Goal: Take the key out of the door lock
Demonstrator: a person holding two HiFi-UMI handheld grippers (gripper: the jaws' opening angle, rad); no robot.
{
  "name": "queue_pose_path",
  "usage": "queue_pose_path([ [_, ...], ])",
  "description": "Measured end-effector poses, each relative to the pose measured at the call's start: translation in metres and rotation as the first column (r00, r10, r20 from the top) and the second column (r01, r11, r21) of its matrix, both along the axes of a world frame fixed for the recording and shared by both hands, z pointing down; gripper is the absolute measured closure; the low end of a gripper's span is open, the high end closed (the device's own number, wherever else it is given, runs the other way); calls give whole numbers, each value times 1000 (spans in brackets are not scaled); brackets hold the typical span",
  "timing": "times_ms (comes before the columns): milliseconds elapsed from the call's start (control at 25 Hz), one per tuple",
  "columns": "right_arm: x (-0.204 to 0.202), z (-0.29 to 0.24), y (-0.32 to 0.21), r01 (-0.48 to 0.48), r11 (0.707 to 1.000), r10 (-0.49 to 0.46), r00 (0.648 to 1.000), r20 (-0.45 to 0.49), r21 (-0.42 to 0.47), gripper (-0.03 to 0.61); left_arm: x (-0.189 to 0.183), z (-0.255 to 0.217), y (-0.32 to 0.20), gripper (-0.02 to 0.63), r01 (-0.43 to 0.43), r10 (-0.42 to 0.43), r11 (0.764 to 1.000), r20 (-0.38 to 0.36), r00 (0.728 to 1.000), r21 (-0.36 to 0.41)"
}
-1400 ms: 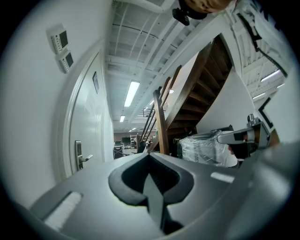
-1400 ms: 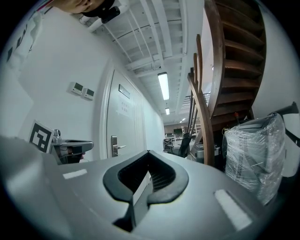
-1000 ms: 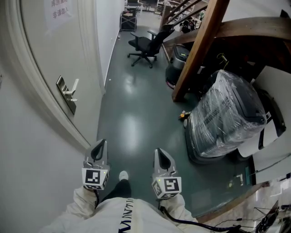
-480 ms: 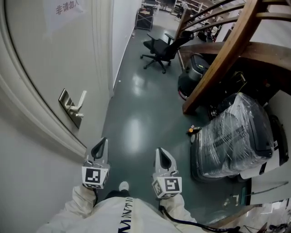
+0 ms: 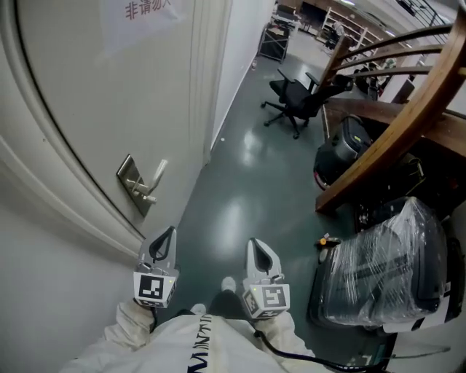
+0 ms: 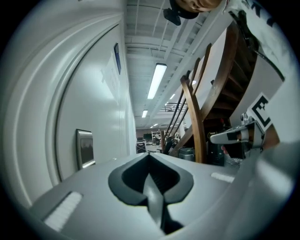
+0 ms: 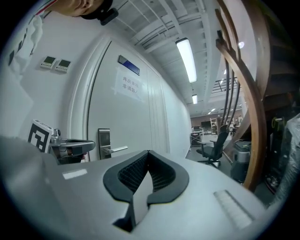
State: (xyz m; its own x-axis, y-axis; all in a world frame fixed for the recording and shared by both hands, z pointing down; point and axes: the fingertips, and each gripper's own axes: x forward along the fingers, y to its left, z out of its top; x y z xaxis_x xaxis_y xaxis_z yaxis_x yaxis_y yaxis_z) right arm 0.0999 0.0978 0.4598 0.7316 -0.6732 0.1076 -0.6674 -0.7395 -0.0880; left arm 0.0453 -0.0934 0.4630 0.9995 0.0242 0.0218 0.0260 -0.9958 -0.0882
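A steel lock plate [image 5: 134, 185] with a lever handle [image 5: 155, 175] sits on the white door [image 5: 80, 95] at the left. A small metal stub [image 5: 148, 196] sticks out of the plate below the lever; it is too small to tell whether it is the key. My left gripper [image 5: 166, 234] is shut and empty, low in the head view, a short way below and right of the plate. My right gripper [image 5: 254, 245] is shut and empty beside it. The lock plate [image 7: 104, 143] and lever [image 7: 117, 149] show ahead in the right gripper view, and the plate [image 6: 85, 148] shows edge-on in the left gripper view.
A paper sign [image 5: 142, 13] hangs on the door. A black office chair [image 5: 295, 98] stands down the corridor. A wooden stair beam [image 5: 397, 142], a black machine [image 5: 348, 146] and a plastic-wrapped machine [image 5: 378, 277] fill the right side. Green floor [image 5: 233, 211] lies ahead.
The view has moved forward along the door: the lock plate now sits lower and nearer the left gripper. Both grippers keep their places in the view, shut.
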Motion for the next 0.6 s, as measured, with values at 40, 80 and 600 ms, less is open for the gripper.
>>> queue_pose_path([
  [40,8,0,-11,31,1000,-31,1000,-2,0,578,2,1,-8,615,28,-28,1000,1,1000,-2],
  [80,16,-1,-22,65,998,-65,998,-6,-1,578,4,2,-16,615,59,-59,998,1,998,-4],
  [600,100,3,-156,544,839,-544,839,25,-3,578,28,-6,-88,615,500,-500,866,-2,866,-14],
])
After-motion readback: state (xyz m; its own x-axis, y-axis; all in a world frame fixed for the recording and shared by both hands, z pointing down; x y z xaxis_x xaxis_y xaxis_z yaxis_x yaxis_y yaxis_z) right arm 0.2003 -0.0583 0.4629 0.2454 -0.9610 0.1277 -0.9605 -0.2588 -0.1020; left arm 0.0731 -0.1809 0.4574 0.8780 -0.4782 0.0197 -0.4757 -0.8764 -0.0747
